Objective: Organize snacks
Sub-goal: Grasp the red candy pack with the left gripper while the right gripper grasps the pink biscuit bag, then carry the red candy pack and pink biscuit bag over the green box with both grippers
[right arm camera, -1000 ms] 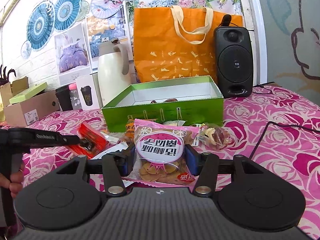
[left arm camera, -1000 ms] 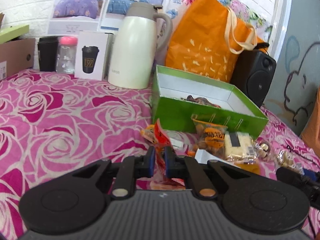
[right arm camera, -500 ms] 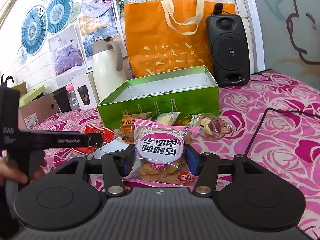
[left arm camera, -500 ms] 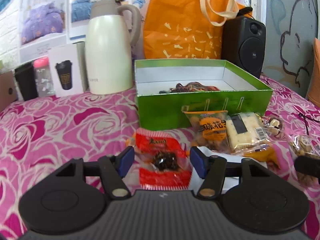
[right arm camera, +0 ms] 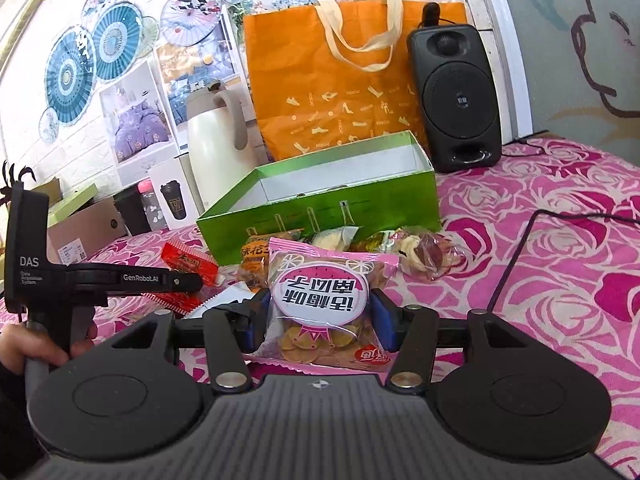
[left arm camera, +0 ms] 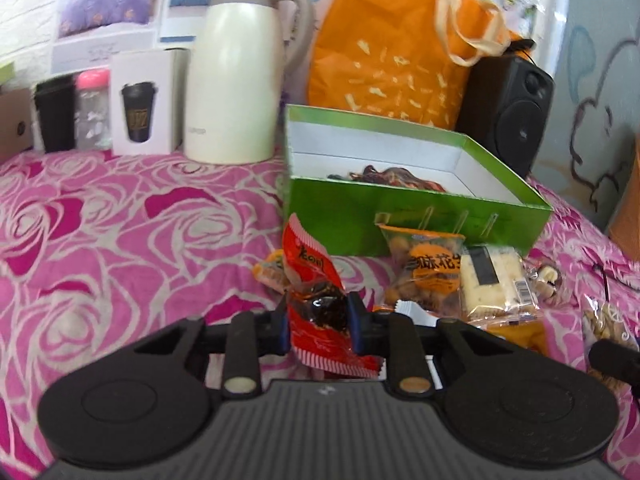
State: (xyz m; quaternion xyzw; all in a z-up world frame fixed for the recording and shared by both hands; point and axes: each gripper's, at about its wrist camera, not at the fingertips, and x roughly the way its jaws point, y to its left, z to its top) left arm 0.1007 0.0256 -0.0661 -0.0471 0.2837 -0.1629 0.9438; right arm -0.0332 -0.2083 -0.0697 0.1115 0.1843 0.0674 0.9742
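My left gripper (left arm camera: 318, 322) is shut on a red snack packet (left arm camera: 316, 300) and holds it tilted just above the pink rose cloth; it also shows from the side in the right wrist view (right arm camera: 188, 280). My right gripper (right arm camera: 318, 326) is shut on a pink bag of round crackers (right arm camera: 324, 300), lifted in front of the open green box (right arm camera: 320, 216). The box (left arm camera: 400, 208) holds a dark wrapped snack (left arm camera: 388, 174). Loose packets lie before it: an orange peanut bag (left arm camera: 424, 268), a pale cake bar (left arm camera: 496, 280) and a clear candy bag (right arm camera: 424, 252).
Behind the box stand a cream thermos jug (left arm camera: 236, 80), an orange tote bag (left arm camera: 400, 48) and a black speaker (right arm camera: 456, 96). A white cup carton (left arm camera: 146, 100), small bottles and a cardboard box (right arm camera: 80, 224) sit at the far left. A black cable (right arm camera: 520, 248) crosses the cloth at right.
My left gripper was shut on the red packet, opened with the packet flat on the cloth, and has now shut on it again and lifted it. My right gripper rose slightly with the pink bag.
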